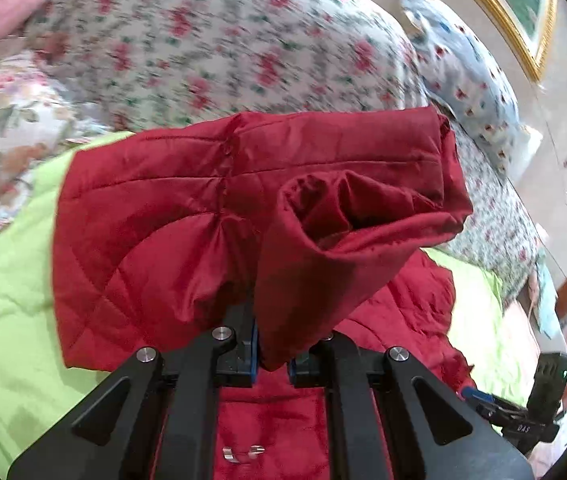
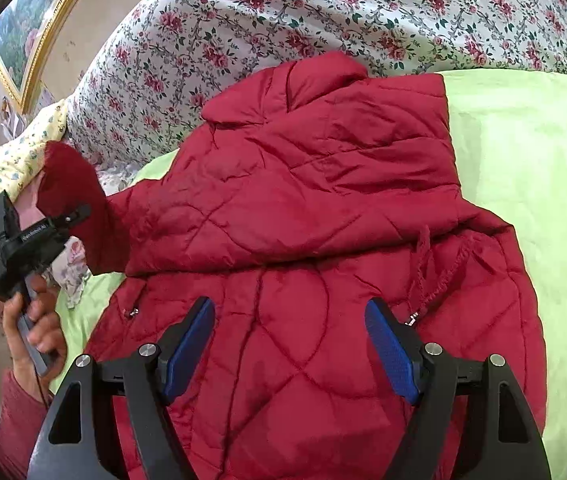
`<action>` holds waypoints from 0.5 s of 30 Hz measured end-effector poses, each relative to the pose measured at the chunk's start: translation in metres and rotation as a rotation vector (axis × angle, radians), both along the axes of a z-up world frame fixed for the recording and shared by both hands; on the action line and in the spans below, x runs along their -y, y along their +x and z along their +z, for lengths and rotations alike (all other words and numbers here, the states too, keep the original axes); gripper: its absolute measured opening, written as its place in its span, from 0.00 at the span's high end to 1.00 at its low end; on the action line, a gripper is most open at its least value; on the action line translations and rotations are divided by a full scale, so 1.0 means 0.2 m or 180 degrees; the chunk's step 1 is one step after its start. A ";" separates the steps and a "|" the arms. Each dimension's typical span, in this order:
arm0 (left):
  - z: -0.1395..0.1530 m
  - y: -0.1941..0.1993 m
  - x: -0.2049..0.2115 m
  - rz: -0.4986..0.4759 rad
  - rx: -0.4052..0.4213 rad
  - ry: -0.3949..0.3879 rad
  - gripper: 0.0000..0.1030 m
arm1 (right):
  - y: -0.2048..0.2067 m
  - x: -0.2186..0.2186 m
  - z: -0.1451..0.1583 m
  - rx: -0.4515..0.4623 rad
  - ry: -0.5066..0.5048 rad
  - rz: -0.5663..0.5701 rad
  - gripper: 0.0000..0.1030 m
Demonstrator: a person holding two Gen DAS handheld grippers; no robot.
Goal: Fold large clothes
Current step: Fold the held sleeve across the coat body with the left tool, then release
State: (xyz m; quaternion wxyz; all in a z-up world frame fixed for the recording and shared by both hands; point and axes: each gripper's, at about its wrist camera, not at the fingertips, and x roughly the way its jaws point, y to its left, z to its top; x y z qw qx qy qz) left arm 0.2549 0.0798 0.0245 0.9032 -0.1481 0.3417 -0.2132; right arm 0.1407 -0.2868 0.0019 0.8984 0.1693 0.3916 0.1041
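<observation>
A red quilted jacket [image 2: 323, 208] lies on a lime-green sheet [image 2: 523, 168] on the bed. My left gripper [image 1: 273, 356] is shut on the cuff end of the jacket's sleeve [image 1: 243, 208] and holds it lifted above the bed; the open cuff faces the camera. In the right wrist view the left gripper [image 2: 71, 216] shows at the left, held by a hand, with the sleeve [image 2: 75, 184] raised. My right gripper [image 2: 289, 344] is open and empty, just above the jacket's lower body, near a drawstring [image 2: 427, 276].
A floral quilt [image 2: 323, 20] covers the bed behind the jacket. A blue patterned pillow [image 1: 467, 80] and a gold-framed picture [image 1: 523, 12] are at the right in the left wrist view. A yellow floral cloth [image 2: 11, 172] lies at the left.
</observation>
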 end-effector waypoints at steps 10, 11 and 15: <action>-0.09 -0.06 0.48 -0.0404 -0.0052 0.0337 0.93 | 0.06 0.01 0.06 0.0078 0.0185 0.0016 0.24; -0.11 -0.07 0.53 -0.0436 -0.0051 0.0370 0.93 | 0.07 0.02 0.07 0.0092 0.0209 0.0003 0.24; -0.18 -0.09 0.69 -0.0555 -0.0084 0.0498 0.93 | 0.12 0.06 0.14 0.0211 0.0420 -0.0042 0.24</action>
